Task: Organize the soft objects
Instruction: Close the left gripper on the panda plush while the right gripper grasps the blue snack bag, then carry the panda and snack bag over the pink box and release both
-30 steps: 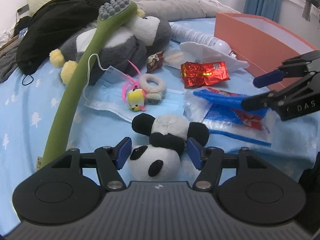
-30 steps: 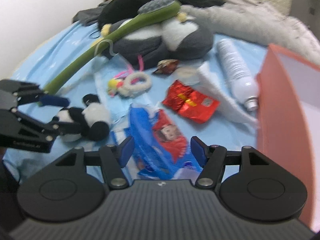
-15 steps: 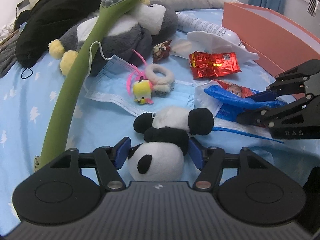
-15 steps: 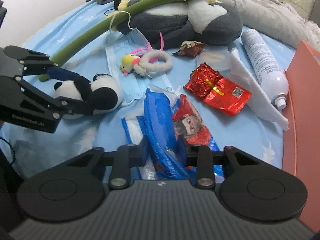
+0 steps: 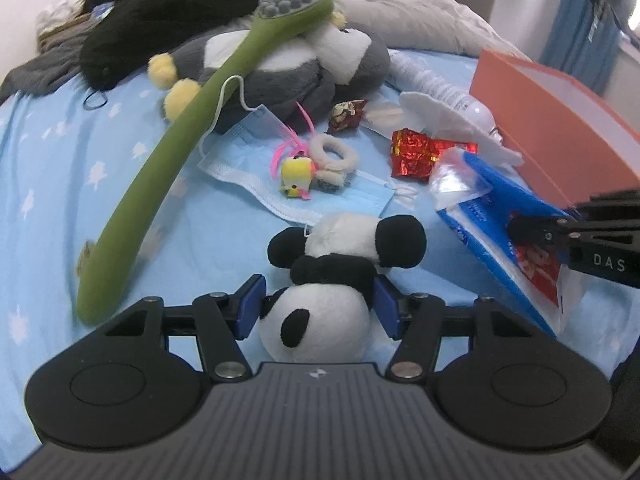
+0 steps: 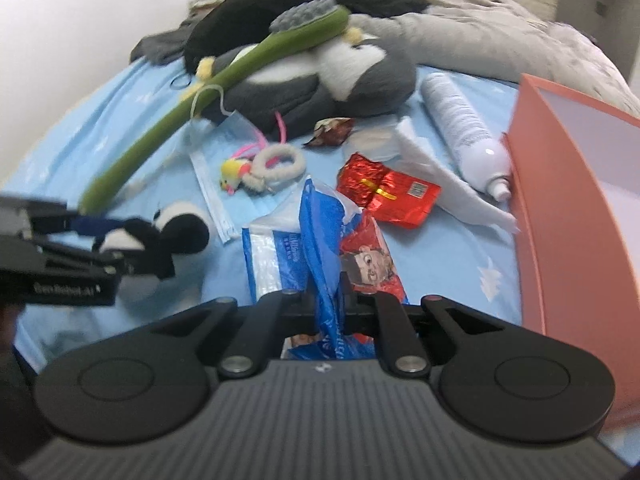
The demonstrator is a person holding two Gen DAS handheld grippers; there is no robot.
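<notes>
The left gripper now has its blue pads pressed against both sides of the panda plush, where a second ago they stood open around it; the toy's head bulges between them and its body looks raised off the blue star-print sheet. The right gripper, open over the blue wipes packet a second ago, has clenched on the packet's crumpled edge and tipped it up off the bed. Both pickups look done, so I judge the next step is carrying each item to the orange box, at the right of both views.

Both grippers are held low and roughly level over the bed, the left pointing toward the pillows, the right angled in from its side, near the box wall.

Beyond them lie a face mask, a yellow chick toy, a red foil wrapper, a green back massager and a grey penguin plush.
</notes>
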